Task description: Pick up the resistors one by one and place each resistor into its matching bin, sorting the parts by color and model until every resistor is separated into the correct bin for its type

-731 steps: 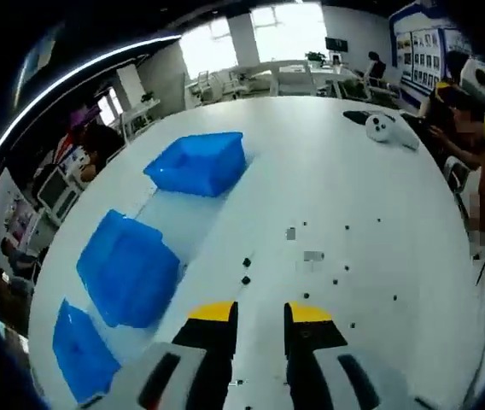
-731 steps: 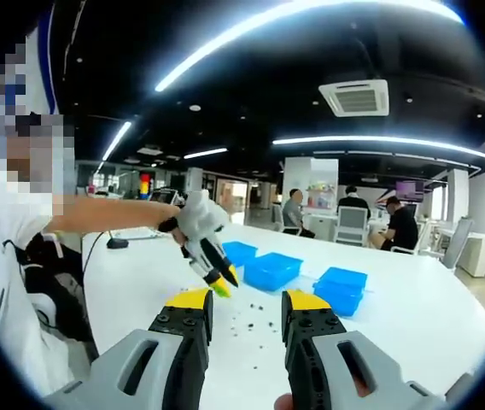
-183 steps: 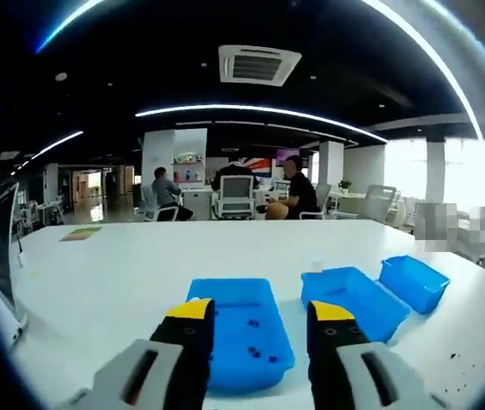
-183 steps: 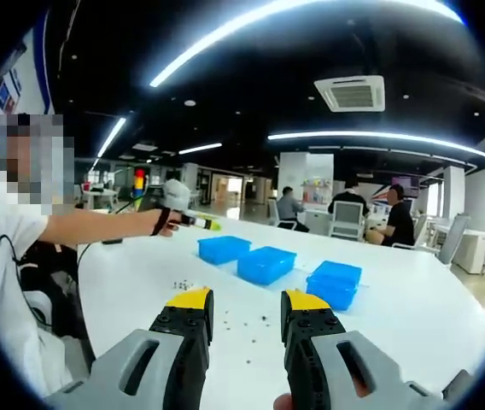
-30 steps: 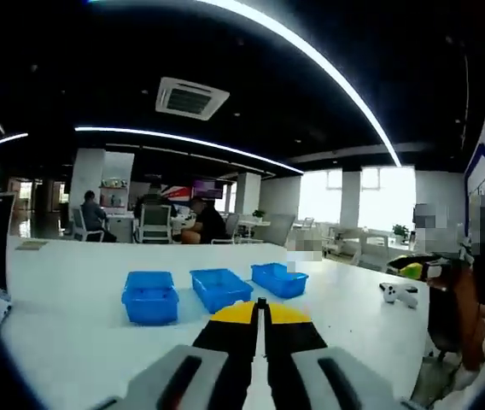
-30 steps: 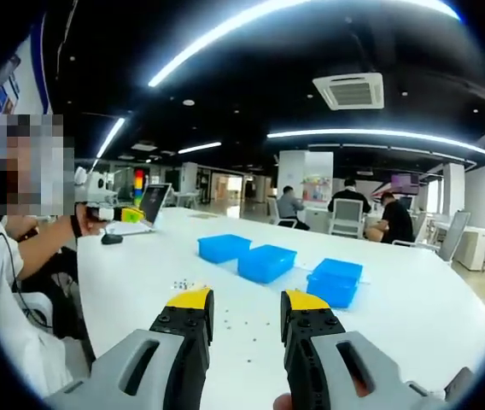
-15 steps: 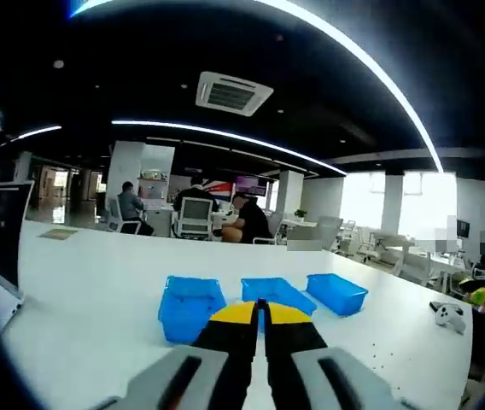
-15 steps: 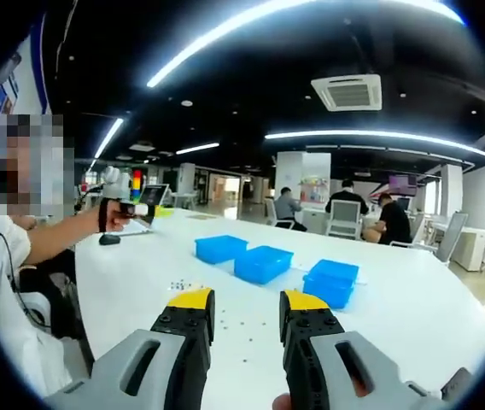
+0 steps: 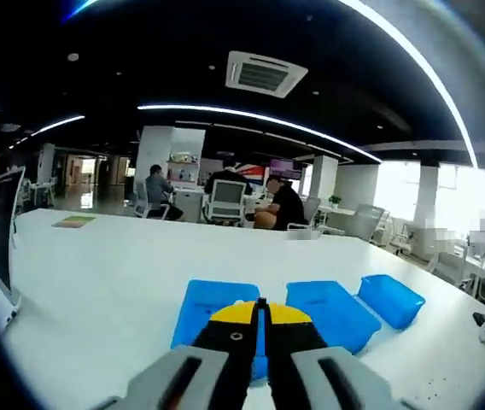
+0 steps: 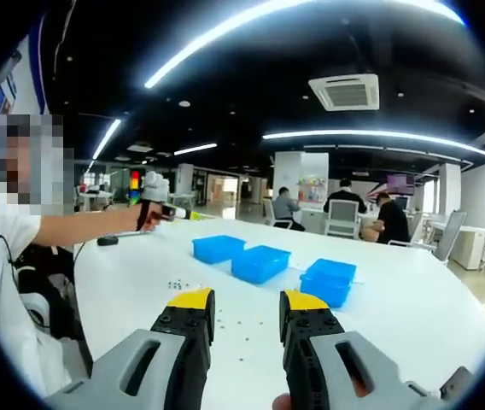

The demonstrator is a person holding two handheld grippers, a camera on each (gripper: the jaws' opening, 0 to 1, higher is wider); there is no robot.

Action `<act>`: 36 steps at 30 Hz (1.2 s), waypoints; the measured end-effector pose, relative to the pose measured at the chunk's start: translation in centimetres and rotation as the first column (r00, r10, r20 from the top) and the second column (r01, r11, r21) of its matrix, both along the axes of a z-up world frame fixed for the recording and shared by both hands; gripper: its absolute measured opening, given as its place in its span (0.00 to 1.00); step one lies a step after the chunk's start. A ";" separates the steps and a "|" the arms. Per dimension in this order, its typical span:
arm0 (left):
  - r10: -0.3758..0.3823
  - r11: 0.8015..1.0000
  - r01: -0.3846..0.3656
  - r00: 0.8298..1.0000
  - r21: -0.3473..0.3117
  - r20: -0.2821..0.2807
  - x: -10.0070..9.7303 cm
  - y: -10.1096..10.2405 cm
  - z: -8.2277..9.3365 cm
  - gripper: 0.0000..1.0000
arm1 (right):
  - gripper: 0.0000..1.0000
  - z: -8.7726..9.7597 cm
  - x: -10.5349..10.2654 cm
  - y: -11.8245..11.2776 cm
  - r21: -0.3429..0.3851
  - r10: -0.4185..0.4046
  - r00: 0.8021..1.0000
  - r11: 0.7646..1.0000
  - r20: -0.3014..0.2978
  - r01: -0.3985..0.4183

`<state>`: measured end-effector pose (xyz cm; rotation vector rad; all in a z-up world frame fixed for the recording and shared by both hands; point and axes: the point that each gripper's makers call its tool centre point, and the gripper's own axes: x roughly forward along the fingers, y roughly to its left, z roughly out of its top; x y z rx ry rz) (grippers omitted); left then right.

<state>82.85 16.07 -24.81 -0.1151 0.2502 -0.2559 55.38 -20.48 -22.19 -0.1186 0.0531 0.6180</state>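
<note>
Three blue bins stood in a row on the white surface (image 9: 97, 282), and everything else is placed from the leftmost bin (image 9: 213, 303). In the left gripper view, the left claw (image 9: 261, 309) hung over that bin's near edge with its yellow-tipped jaws pressed together; whether a resistor was pinched between them could not be told, since nothing showed at the tips. To the right of the leftmost bin sat the middle bin (image 9: 332, 307), and beyond it the third bin (image 9: 392, 295), all three close beside one another. In the right gripper view, the left claw (image 10: 161, 209) appeared at the end of the person's outstretched arm, to the left of the leftmost bin (image 10: 219, 248) and near it, while the loose resistors (image 10: 225, 323) lay scattered as small dark specks on the surface in front of the bins. The right claw (image 10: 247, 307) was held back from those resistors, its jaws standing apart with nothing between them. Judging by this, the step in hand was a delivery to the leftmost bin; the next move would call for centring the left claw over the bin's inside and parting the jaws, then going back to the resistors for another piece.
</note>
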 end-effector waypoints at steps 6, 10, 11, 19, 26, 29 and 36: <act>0.035 0.995 -0.035 0.999 -0.090 -0.003 2.7 0.4 -0.6 0.06 | 0.32 -0.1 0.2 -0.1 -0.003 -0.001 1.000 1.000 -0.004 0.001; 0.052 0.998 -0.052 0.999 -0.042 -0.007 3.2 0.5 -1.0 0.06 | 0.32 0.0 0.3 -0.1 -0.002 -0.001 1.000 1.000 -0.004 0.001; 0.056 0.998 -0.056 0.998 -0.020 -0.009 3.4 0.7 -1.2 0.06 | 0.32 0.0 0.3 -0.1 -0.001 0.000 1.000 1.000 -0.004 0.000; 0.027 0.987 -0.029 1.000 0.161 0.011 3.5 0.8 -1.9 0.31 | 0.32 0.0 0.3 -0.1 -0.003 0.000 1.000 1.000 -0.006 0.000; 0.036 0.991 -0.037 0.999 0.132 0.016 2.5 1.2 -1.2 0.39 | 0.32 0.0 0.1 0.1 -0.005 0.003 1.000 1.000 -0.004 -0.003; 0.002 0.993 -0.007 0.999 0.122 0.039 1.0 0.6 -0.1 0.39 | 0.32 -0.1 0.2 0.1 -0.005 0.002 1.000 1.000 -0.006 -0.002; -0.132 0.988 0.123 0.986 0.097 0.098 -3.6 -1.4 3.1 0.44 | 0.32 -0.5 0.1 0.7 -0.011 0.012 1.000 1.000 -0.013 -0.012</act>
